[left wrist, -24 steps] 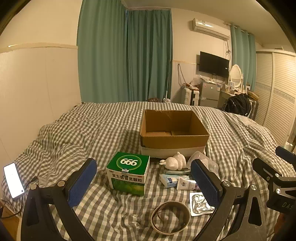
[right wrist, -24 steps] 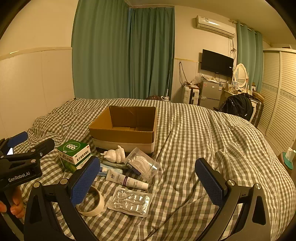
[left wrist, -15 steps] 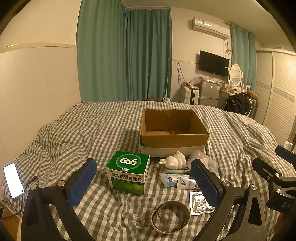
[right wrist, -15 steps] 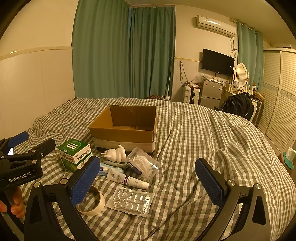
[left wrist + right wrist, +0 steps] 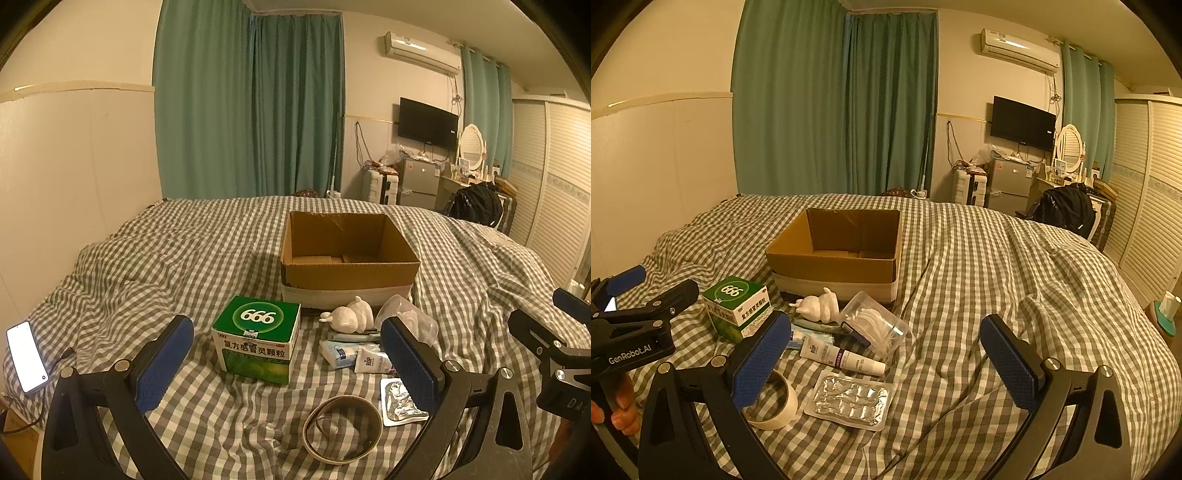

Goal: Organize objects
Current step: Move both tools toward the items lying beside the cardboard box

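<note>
While both grippers hover above the checked bedspread point(image 5: 155, 266), neither touches anything. Left gripper point(image 5: 286, 363): jaws wide apart, nothing between the blue pads point(image 5: 164, 363); its right finger hides part of the items behind it. Right gripper point(image 5: 892, 363): jaws likewise spread and empty, over a bare fold of the cover. In the right wrist view the left gripper appears at the left edge, with fingertips of the hand point(image 5: 622, 413) on its handle; the rest of the person is out of frame.

Cardboard box point(image 5: 349, 275): open-topped, standing mid-bed, its floor only partly visible past the near wall. The loose items lie in a cluster just in front of it. Green medicine box point(image 5: 258, 341): farthest left, marked "666". White figurine point(image 5: 349, 317): beside the cardboard box's near wall, details indistinct. Clear plastic tub point(image 5: 873, 326): on its side, holding white pieces too small to identify. White tube point(image 5: 842, 358): lying flat, next to a small pale blue packet point(image 5: 338, 352), partly covered. Foil blister pack point(image 5: 849, 400) and roll of tape point(image 5: 341, 428): nearest the cameras; the tape is half hidden by a finger in the right wrist view. Phone point(image 5: 26, 356): lit screen, at the bed's left edge.
</note>
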Available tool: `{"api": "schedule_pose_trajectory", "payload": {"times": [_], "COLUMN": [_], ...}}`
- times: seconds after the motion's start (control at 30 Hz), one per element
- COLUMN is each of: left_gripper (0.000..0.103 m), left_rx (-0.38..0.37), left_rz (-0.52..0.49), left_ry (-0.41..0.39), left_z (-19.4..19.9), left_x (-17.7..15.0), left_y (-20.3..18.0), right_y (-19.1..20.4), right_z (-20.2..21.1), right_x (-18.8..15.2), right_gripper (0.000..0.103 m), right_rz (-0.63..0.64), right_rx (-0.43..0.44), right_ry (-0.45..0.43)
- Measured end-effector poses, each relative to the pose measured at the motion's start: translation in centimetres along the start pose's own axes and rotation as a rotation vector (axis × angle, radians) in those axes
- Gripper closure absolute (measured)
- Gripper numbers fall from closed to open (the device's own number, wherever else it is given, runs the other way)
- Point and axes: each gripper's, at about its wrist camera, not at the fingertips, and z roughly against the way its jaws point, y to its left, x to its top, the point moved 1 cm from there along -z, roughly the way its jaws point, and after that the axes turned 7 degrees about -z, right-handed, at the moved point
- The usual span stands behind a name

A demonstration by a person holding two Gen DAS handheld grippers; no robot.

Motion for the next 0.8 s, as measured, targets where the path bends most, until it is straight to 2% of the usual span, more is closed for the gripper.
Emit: {"api": "schedule_pose_trajectory", "payload": {"times": [0.47,0.6,0.8], "left_gripper": [0.000,0.000,0.000], "left_rx": [-0.024,-0.022,-0.024], "left_rz": [0.007,0.011,0.021], "left_ry": [0.000,0.018,0.100], "left_z": [1.1,0.1,-2.9], "left_x": [0.5,-0.1,-2.1], "left_y": [0.0,0.3,1.1], "right_y": [0.2,0.3,0.7], "right_z": [2.2,1.2,-1.6], "right_x": [0.9,0.6,-0.2], "right_gripper": [0.000,0.000,0.000], "right_rz": [0.023,0.027,0.056], "right_rx": [0.021,0.032,0.048], "right_ry": [-0.045,-0.021,0.045]}}
